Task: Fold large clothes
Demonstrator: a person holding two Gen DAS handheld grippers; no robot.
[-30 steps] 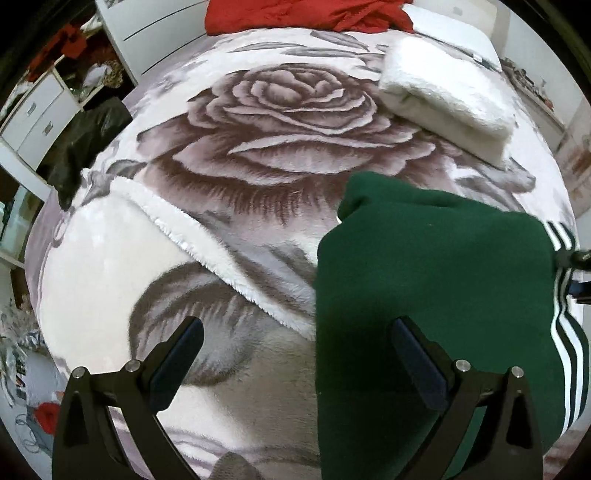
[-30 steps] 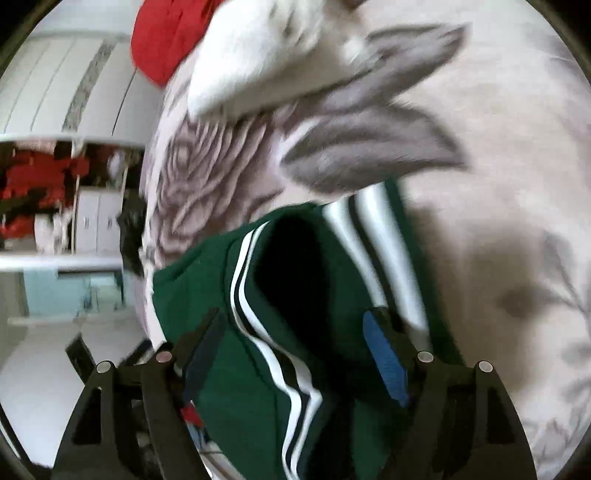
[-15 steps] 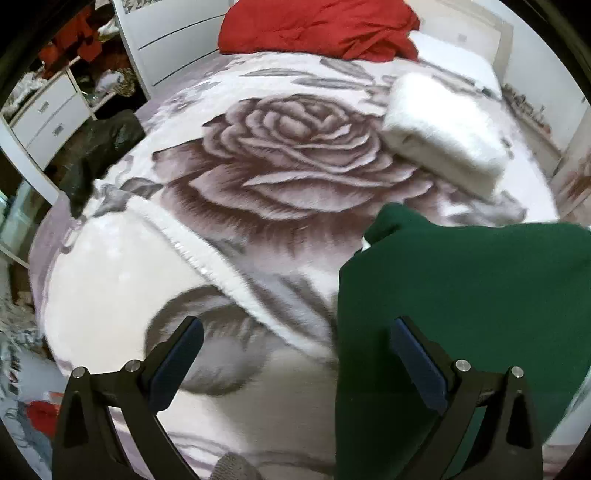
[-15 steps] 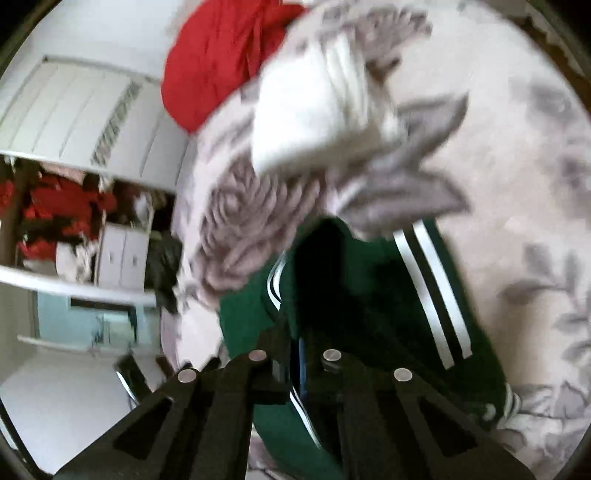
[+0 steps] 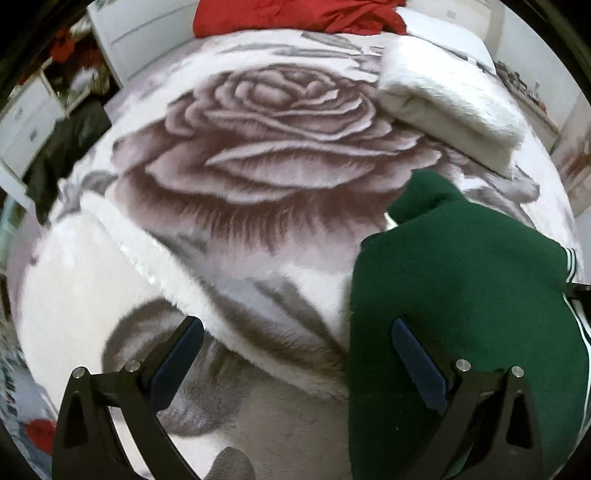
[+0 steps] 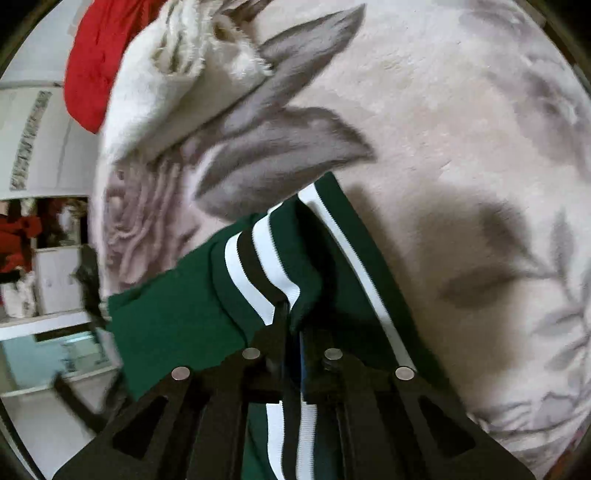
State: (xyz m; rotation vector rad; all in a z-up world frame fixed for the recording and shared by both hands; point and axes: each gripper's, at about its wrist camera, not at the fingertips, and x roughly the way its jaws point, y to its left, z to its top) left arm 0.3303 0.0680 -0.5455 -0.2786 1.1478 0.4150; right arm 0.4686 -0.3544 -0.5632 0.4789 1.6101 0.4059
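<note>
A dark green garment [image 5: 461, 295] with white and black stripes lies on the rose-print blanket [image 5: 258, 147], at the right of the left wrist view. My left gripper [image 5: 295, 354] is open and empty above the blanket, its right finger over the garment's left edge. In the right wrist view my right gripper [image 6: 293, 332] is shut on the green garment [image 6: 177, 317] at its striped band [image 6: 258, 273] and holds that edge lifted off the blanket.
A folded white fluffy blanket [image 5: 450, 107] lies at the far right of the bed, with red cloth [image 5: 295, 14] at the headboard. A white drawer unit [image 5: 26, 122] and dark clothes [image 5: 70, 147] stand to the left of the bed.
My right gripper has shut on the garment's striped edge and lifted it. The garment's right side has bunched up. My left gripper stays open, with the view shifted slightly.
</note>
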